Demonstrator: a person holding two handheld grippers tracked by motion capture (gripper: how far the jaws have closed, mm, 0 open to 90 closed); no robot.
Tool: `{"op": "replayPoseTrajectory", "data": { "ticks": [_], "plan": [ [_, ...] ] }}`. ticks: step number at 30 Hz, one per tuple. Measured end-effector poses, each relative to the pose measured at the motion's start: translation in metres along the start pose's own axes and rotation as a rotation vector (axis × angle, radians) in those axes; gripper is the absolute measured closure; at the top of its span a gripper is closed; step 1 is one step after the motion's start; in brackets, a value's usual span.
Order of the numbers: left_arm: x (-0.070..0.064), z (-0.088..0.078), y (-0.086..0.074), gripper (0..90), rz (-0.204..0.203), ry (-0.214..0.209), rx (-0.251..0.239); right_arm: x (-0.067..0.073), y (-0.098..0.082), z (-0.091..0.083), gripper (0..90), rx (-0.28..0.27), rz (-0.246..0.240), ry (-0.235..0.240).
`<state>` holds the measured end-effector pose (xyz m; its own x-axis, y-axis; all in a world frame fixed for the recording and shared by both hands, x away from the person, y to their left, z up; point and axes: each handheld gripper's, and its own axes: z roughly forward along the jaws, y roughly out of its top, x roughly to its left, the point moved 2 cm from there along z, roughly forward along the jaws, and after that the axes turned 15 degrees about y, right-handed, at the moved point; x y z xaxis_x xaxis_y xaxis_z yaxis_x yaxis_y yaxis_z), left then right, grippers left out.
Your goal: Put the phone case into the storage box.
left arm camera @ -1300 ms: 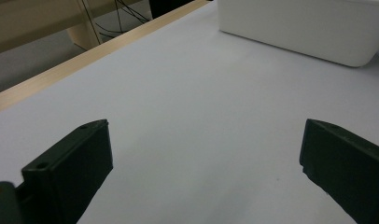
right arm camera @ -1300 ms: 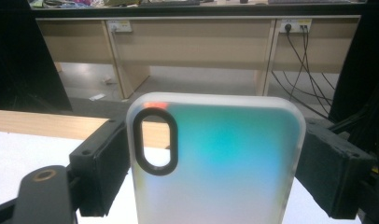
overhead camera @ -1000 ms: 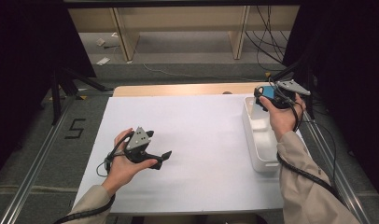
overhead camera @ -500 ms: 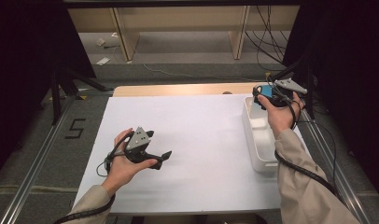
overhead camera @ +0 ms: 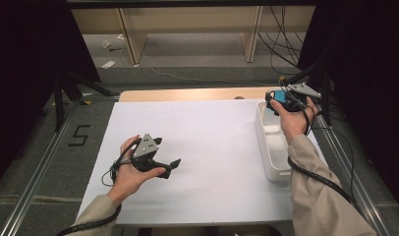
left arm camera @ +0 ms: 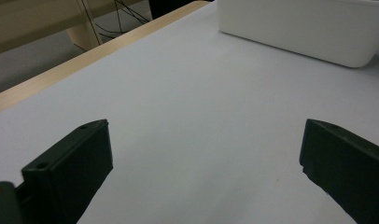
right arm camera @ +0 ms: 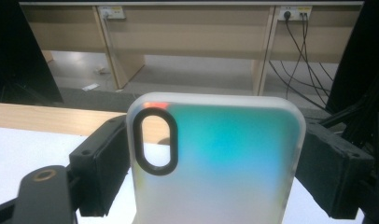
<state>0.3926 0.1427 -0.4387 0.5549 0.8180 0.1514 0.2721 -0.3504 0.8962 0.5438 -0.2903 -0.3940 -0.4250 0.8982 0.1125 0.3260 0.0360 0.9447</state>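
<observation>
Almost nothing has changed in the last second. Both hands sit where they were, and the phone case is up in the air over the bin just as before. So the job looks stuck at one spot: the case is lifted, but it has not gone anywhere new yet.

On the left, the left gripper [overhead camera: 169,166] rests low on the white table [overhead camera: 212,147] in the person's left hand [overhead camera: 128,174]. Its jaws are wide open. There is only bare table between them, and they touch nothing.

On the right, the right gripper [overhead camera: 276,101] is held up over the far end of the white bin [overhead camera: 271,147]. Its jaws stand wide, but they are pressed on the two sides of the blue-green phone case [right arm camera: 215,158]. The case stands upright between them, with its camera hole near the top. It is not touching the bin.
</observation>
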Motion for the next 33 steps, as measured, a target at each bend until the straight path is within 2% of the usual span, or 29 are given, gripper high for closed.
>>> {"op": "replayPoseTrajectory", "data": {
  "ticks": [33],
  "plan": [
    [0.000,0.000,0.000,1.7,-0.001,-0.002,0.001,-0.006,-0.008,0.022,18.1,0.045,-0.003,-0.026]
  ]
}}
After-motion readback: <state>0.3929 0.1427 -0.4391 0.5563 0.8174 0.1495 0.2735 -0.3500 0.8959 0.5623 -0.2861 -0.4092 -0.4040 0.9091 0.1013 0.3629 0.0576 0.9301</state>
